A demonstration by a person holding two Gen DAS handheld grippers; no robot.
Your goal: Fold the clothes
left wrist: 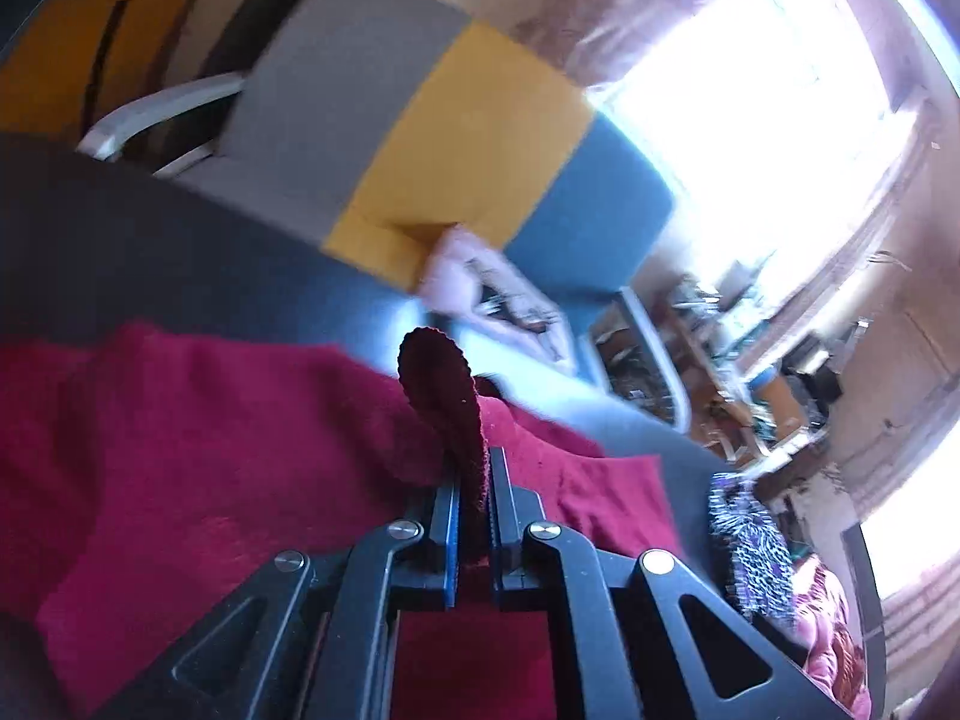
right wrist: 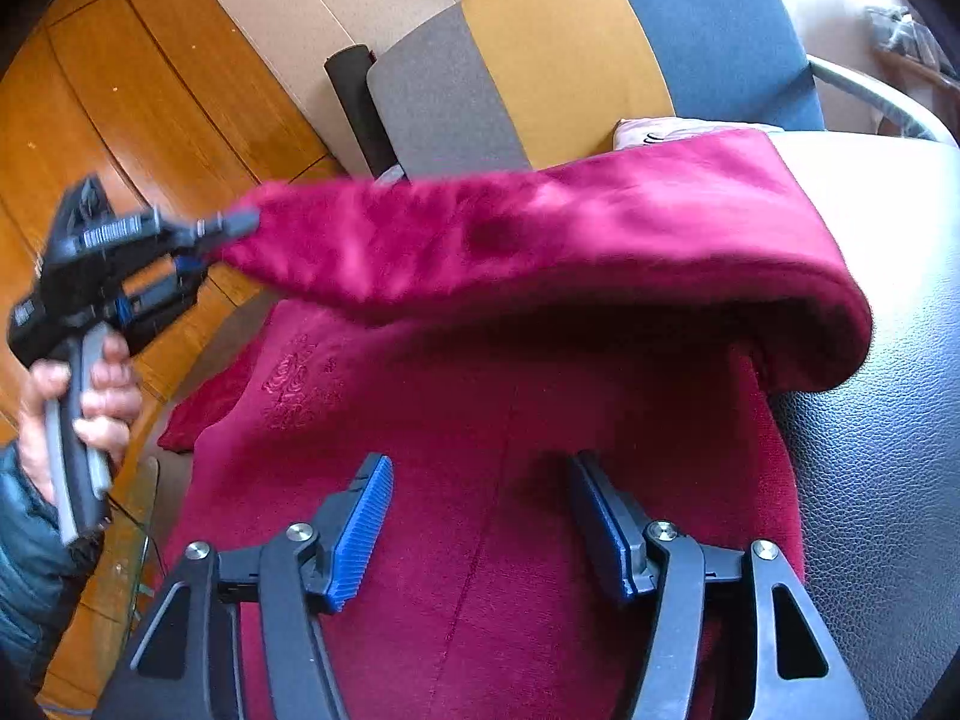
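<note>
Pinching a hem of the crimson garment [right wrist: 528, 240], the left tongs [left wrist: 474, 516] carry it across the half lying on the dark bench [right wrist: 888, 450]; right tongs [right wrist: 480, 528] hover wide, empty. Better to keep the lifted edge taut and match corners before letting go.

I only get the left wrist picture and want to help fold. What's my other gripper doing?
Observer: The right gripper is open, hovering over the flat red garment, holding nothing.
Operator: Does my left one look okay from there?
Observer: The left gripper holds a lifted edge, so the cloth arches over the lower layer.
Operator: Any writing on it?
Observer: Yes, embroidery on the lower layer; too small to read.
</note>
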